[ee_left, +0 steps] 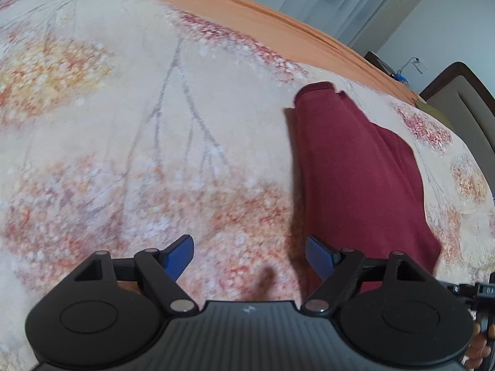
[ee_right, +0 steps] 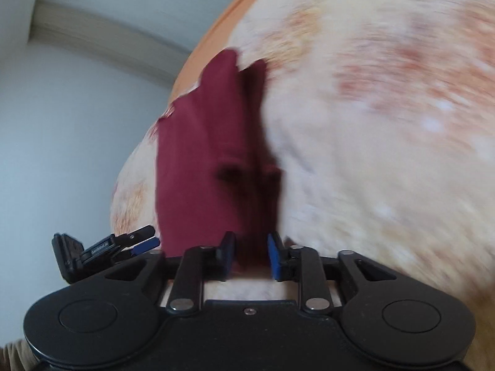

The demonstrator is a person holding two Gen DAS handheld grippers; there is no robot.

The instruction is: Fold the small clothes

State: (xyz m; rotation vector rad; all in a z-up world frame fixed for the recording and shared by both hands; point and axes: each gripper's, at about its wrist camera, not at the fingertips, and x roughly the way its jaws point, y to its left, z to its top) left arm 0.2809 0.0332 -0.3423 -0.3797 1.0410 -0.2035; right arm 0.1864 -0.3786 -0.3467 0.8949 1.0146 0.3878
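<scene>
A dark red garment (ee_left: 355, 167) lies stretched out on the floral blanket (ee_left: 139, 123), partly lifted at its near end. My left gripper (ee_left: 249, 255) is open and empty, just left of the garment's near edge. My right gripper (ee_right: 249, 256) is shut on a bunched fold of the dark red garment (ee_right: 210, 154) and holds it above the blanket (ee_right: 386, 123). The left gripper also shows in the right wrist view (ee_right: 136, 241), at the garment's left edge. The right wrist view is blurred.
An orange sheet (ee_left: 247, 9) runs along the bed's far side. A padded headboard (ee_left: 464, 108) stands at the right, with curtains (ee_left: 355, 6) and a wall behind. A white wall (ee_right: 62, 123) fills the left of the right wrist view.
</scene>
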